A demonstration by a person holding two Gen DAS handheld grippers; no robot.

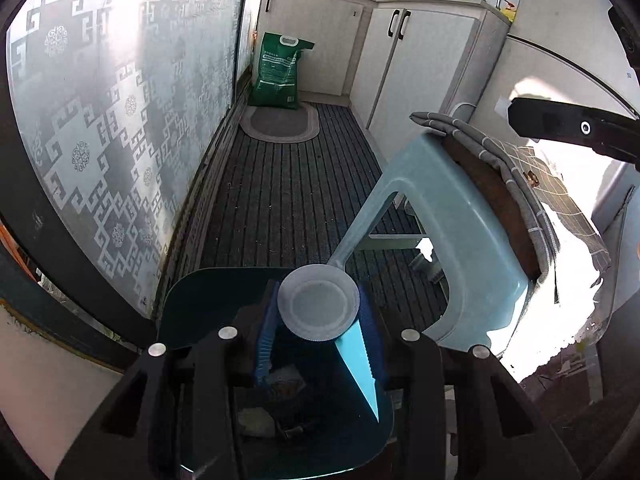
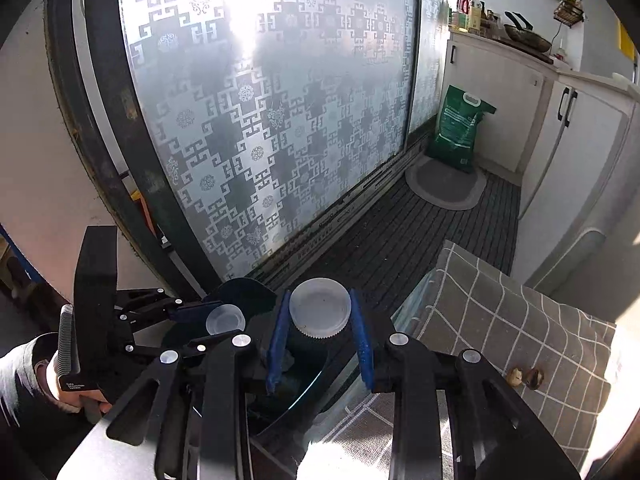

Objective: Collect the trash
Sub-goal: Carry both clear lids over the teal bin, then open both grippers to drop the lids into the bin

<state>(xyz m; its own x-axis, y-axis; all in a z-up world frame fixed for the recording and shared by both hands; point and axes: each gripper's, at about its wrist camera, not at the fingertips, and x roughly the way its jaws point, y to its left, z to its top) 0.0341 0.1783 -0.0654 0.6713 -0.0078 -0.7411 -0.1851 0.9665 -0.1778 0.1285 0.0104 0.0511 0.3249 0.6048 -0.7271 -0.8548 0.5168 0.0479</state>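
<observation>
Above the dark bin (image 1: 208, 304), the left gripper (image 1: 319, 320) is clamped on a translucent lid (image 1: 319, 305), blue pads pressing its ribbed edge on both sides. Crumpled scraps (image 1: 280, 388) lie in the bin directly below. In the right wrist view this gripper (image 2: 196, 314) appears at lower left with its lid (image 2: 225, 319) over the bin (image 2: 244, 292), held by a hand (image 2: 72, 392) in a grey sleeve.

The right gripper (image 2: 320, 332) is closed on a second lid (image 2: 320, 311), blue pads (image 2: 362, 344) touching its rim left and right. It sits over the bin's right edge, just beside a stool (image 1: 452, 240) covered with a grey checked cloth (image 2: 500, 320). Two small brown pieces (image 2: 526, 377) rest on the cloth near its right side.

A green sack (image 1: 280, 70) stands at the far end of the ribbed floor mat (image 1: 288, 192), on an oval rug (image 1: 280, 124), beside white cabinets (image 1: 416, 68). A patterned frosted door (image 2: 260, 120) runs along the left.
</observation>
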